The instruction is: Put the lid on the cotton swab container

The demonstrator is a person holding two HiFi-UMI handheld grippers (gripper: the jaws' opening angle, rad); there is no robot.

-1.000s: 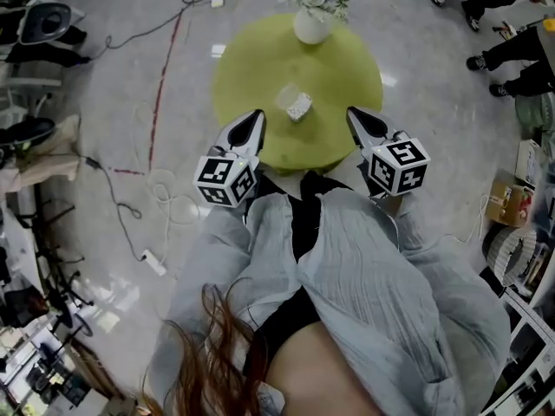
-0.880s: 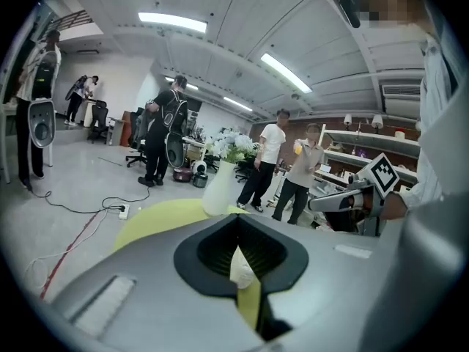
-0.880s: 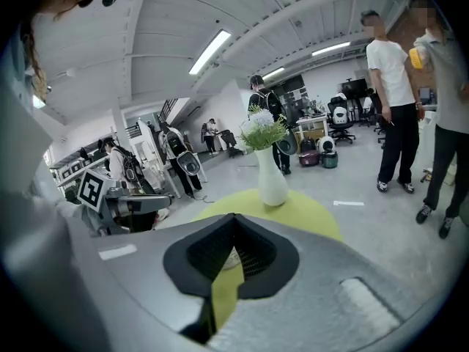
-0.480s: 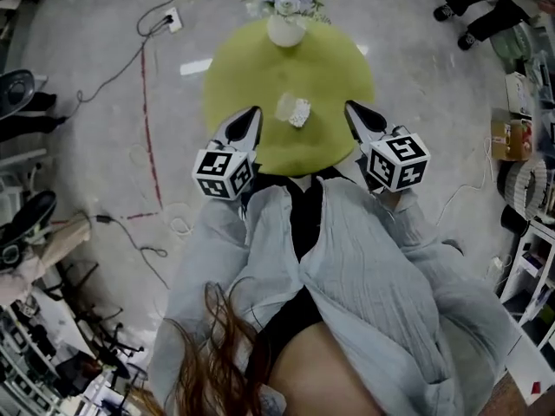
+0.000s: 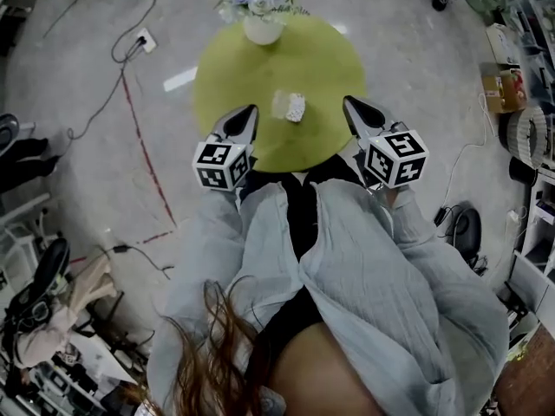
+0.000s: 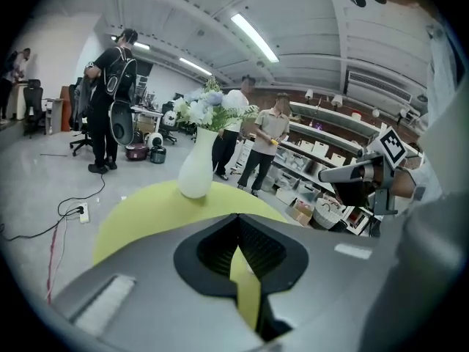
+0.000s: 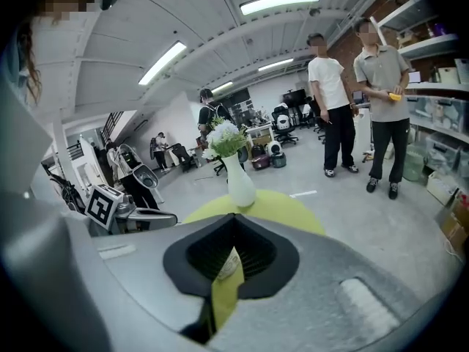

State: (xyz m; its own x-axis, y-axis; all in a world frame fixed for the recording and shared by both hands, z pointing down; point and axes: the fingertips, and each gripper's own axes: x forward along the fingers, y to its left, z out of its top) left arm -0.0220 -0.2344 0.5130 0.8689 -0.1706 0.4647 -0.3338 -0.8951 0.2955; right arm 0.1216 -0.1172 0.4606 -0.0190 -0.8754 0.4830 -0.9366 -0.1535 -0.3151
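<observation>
Small clear plastic cotton swab container (image 5: 290, 107) lay on the round yellow-green table (image 5: 234, 76), between the two tongs and apart from both. Left gripper (image 5: 250, 113) and right gripper (image 5: 350, 105) hovered at the near edge, jaws together, holding nothing. White flower vase (image 5: 263, 29) stood at the far edge.

The left gripper (image 5: 251, 111) and the right gripper (image 5: 349, 104) are held forward, well apart, jaws closed on nothing.
</observation>
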